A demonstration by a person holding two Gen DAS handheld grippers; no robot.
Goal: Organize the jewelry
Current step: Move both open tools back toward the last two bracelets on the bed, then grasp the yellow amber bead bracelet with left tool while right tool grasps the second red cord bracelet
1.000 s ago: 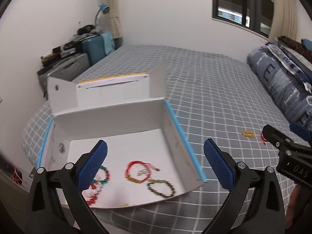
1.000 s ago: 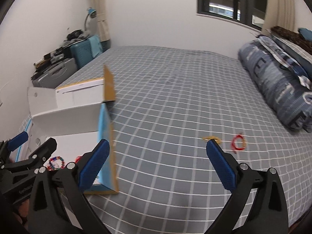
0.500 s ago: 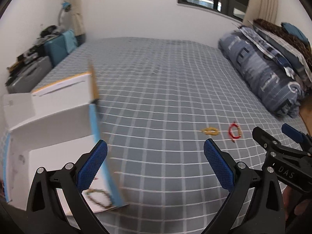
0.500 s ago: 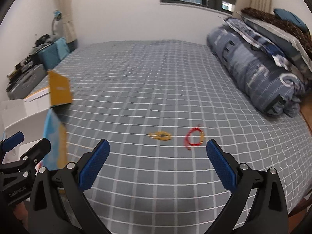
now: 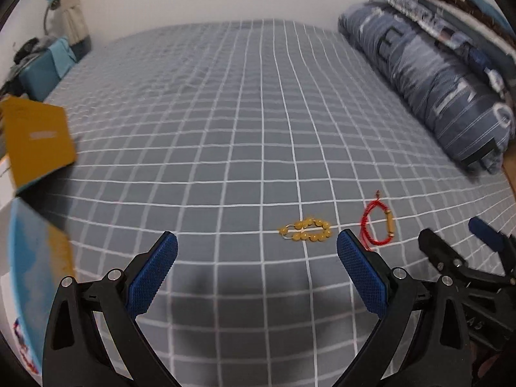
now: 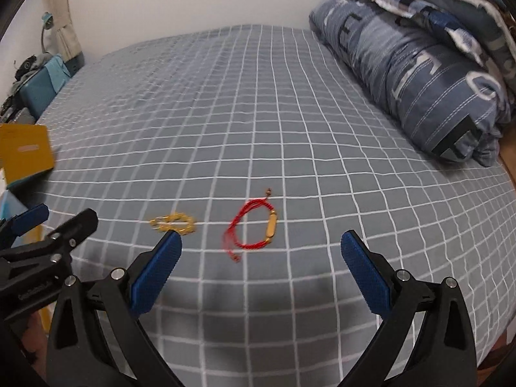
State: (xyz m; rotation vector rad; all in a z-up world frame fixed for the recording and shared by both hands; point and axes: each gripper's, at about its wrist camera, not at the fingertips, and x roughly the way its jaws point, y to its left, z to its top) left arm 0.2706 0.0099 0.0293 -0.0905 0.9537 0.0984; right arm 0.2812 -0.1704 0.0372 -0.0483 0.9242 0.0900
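**Two bracelets on the bed, both claws spread**

At the far left we see the box [image 5: 35, 148], its yellow flap raised and a blue-edged wall below it; the edge of the frame is blurred there, so we cannot tell what lies inside. It sits on the grey checked bedspread [image 5: 225, 129], which fills most of both views.

Moving right, our left gripper [image 5: 257, 267] hangs over the cloth with its blue pads [image 5: 151, 274] wide apart and nothing between them. Just beyond its tips lies the yellow bead bracelet [image 5: 305, 230], flat on the bedspread in a narrow oval. Close beside that, to the right, lies the red cord bracelet [image 5: 377, 225] with a gold tube bead on its right side; the two pieces are near each other but apart.

In the right wrist view the red cord bracelet [image 6: 253, 229] sits ahead of our right gripper [image 6: 261, 258], roughly between the lines of its fingers, and the yellow bead bracelet [image 6: 172, 222] lies just past the left fingertip. This claw is also spread wide and empty.

At the far right, a rolled blue patterned quilt [image 6: 419, 80] lies along the edge of the bed.
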